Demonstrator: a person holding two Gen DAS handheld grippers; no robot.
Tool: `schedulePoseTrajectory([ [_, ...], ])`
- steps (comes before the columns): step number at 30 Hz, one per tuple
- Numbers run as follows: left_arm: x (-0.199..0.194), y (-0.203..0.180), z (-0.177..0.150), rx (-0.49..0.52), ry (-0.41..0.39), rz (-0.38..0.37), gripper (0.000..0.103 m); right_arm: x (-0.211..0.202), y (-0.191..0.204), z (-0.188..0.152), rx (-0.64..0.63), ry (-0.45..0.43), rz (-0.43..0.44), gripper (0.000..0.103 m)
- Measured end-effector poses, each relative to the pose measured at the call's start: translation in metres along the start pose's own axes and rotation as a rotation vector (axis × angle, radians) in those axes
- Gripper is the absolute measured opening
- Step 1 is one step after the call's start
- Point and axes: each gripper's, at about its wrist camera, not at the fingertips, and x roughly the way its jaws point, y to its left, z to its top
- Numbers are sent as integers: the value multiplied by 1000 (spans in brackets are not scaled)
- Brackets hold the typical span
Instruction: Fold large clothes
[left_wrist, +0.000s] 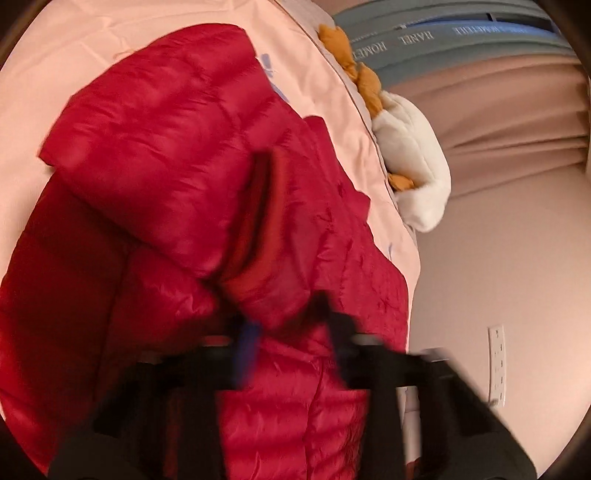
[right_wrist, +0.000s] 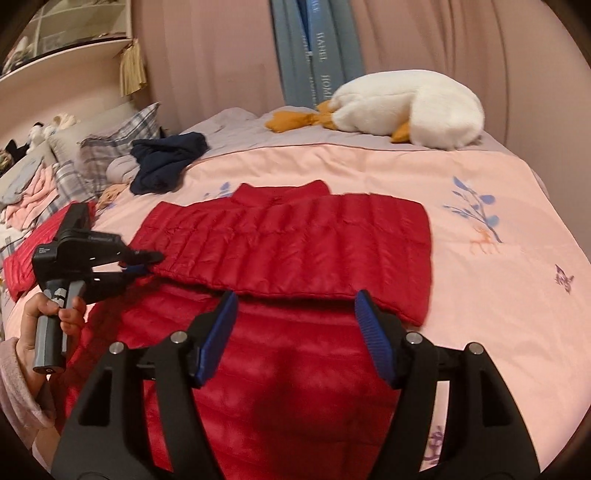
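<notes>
So the red down jacket (right_wrist: 295, 236) is spread across the middle of the pink duvet (right_wrist: 480, 295), collar toward the top of the frame, with one panel or sleeve already folded over the body. Looks like we're partway through the fold, not at the start.

Left gripper (right_wrist: 146, 263), at the left edge of the right wrist view, has its fingers nearly closed right at the jacket's left edge. It looks pinched on fabric, but its own camera is too blurry to confirm, so I can't tell. Right gripper (right_wrist: 295, 317), bottom centre, is wide open, hovering over the lower half and holding nothing.

My guess: next is grabbing the hem and folding it up toward the collar. Plush goose (right_wrist: 406, 110) sits well clear, upper right.
</notes>
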Motion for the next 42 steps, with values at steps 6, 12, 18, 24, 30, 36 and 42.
schedulePoseTrajectory([
  [6,-38,-27,6,110,-178,16,5,-7,-30,4,83,-29,-18,67],
  [12,-52,-27,18,178,-203,136,6,10,-43,7,138,7,-27,67],
  [18,-42,15,24,117,-103,282,49,33,-46,16,111,61,-67,67],
  [24,-68,-1,37,246,-189,334,50,57,-50,44,95,48,-108,67],
  [30,-23,-53,48,484,-146,402,36,100,-42,66,81,67,-114,60],
  [36,37,-40,50,582,-57,548,28,167,-53,45,78,245,-185,57],
  [42,41,-34,52,592,-45,546,29,168,-53,46,82,262,-199,57],
])
